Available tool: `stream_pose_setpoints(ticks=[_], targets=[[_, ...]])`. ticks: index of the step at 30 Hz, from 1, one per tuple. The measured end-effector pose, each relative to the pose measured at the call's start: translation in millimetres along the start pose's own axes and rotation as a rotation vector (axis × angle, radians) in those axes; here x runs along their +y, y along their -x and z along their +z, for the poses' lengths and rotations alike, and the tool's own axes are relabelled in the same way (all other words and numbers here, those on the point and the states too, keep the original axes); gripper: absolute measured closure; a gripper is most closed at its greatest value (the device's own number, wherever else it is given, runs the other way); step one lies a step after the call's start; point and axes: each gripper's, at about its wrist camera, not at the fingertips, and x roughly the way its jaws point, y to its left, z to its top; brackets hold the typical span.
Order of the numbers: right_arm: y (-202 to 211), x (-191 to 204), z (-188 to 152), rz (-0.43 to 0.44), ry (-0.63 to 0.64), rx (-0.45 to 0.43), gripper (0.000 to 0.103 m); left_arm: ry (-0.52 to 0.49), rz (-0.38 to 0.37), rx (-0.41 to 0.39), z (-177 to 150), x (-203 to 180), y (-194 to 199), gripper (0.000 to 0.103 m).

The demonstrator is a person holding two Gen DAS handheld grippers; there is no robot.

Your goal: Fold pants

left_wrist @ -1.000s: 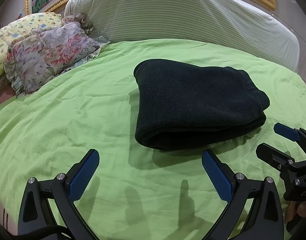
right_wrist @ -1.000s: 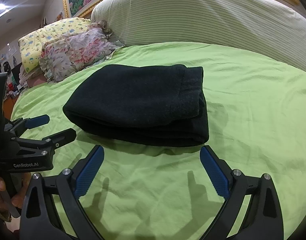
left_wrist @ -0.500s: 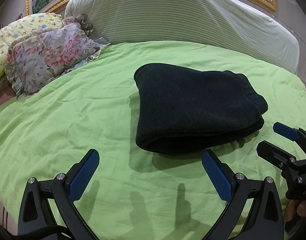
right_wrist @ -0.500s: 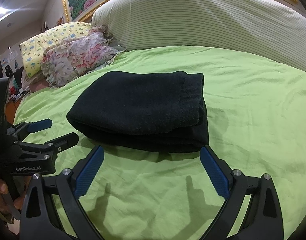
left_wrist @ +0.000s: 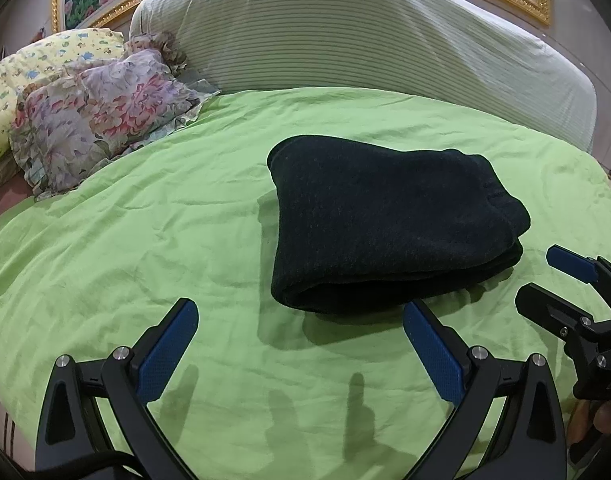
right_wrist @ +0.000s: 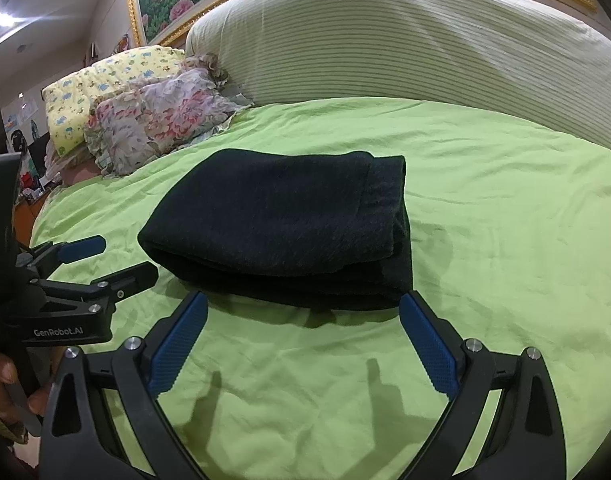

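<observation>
Black fleecy pants (left_wrist: pixel 389 224) sit folded in a thick stack mid-bed on the green sheet (left_wrist: pixel 145 240) in your left wrist view, your left gripper (left_wrist: pixel 301 324) gaping and empty, a bit farther back than a second ago. Right wrist view: right gripper (right_wrist: pixel 303 320) also spread wide at the stack's near edge, so folding looks done.
</observation>
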Motion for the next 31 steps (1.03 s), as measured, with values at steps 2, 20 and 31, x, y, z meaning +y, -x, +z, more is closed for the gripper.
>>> stream_pose_setpoints(ticks=[2, 20, 31], targets=[[1, -1, 1, -0.001, 0.0, -0.003, 0.006, 0.005, 0.003, -0.005, 1, 0, 2, 0.001], [9, -9, 11, -0.013, -0.008, -0.022, 0.006, 0.022, 0.003, -0.014, 13, -1, 3, 0.001], [3, -6, 13, -0.005, -0.03, -0.004, 0.006, 0.018, 0.022, -0.01, 16, 0, 7, 0.0]])
